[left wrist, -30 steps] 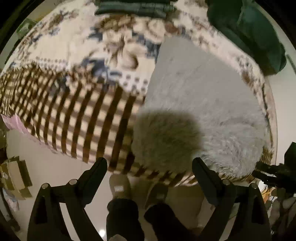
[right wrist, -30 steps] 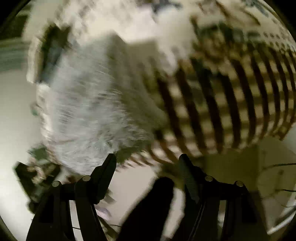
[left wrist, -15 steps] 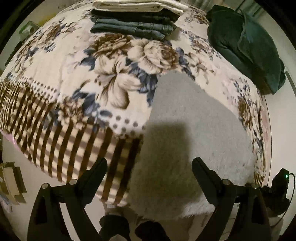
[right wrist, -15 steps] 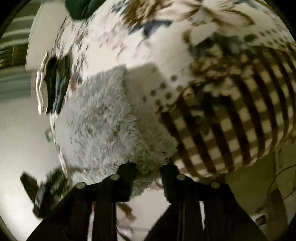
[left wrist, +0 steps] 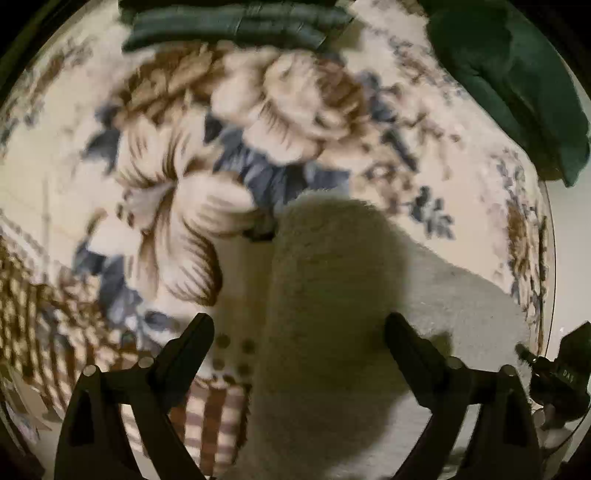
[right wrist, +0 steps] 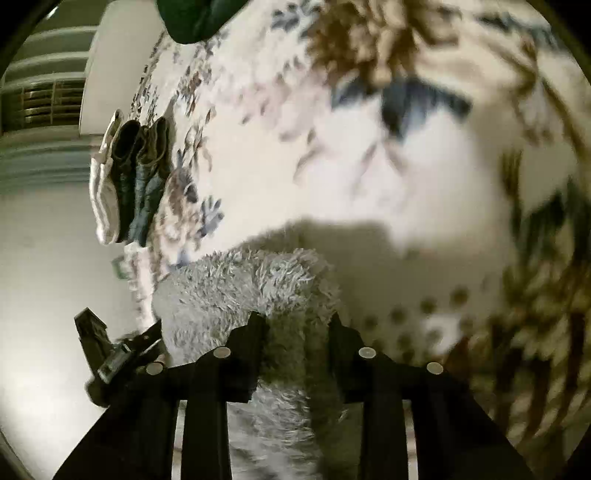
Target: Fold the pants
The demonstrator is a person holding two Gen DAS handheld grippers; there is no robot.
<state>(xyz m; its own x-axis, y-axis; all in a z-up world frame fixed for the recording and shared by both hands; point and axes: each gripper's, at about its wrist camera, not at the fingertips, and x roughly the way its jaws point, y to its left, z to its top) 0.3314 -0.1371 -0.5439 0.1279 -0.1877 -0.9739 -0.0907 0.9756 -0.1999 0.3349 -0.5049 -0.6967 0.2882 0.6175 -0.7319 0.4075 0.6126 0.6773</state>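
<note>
The grey fluffy pants [left wrist: 332, 295] lie on the floral bedspread [left wrist: 184, 206] near its front edge. My left gripper [left wrist: 299, 332] is open, its jaws wide apart above the pants, holding nothing. My right gripper [right wrist: 295, 325] is shut on a bunched edge of the fluffy pants [right wrist: 258, 280], which rise in a fold between its fingers. The view is motion-blurred.
A stack of folded jeans and a white garment [left wrist: 229, 22] lies at the far side of the bed, also in the right wrist view [right wrist: 129, 177]. A dark green garment [left wrist: 509, 81] lies at the far right. A black device [left wrist: 561, 373] sits off the bed's right edge.
My right gripper closed on the edge of the pants and has drawn it up over the bed. My left gripper moved forward over the pants, still open.
</note>
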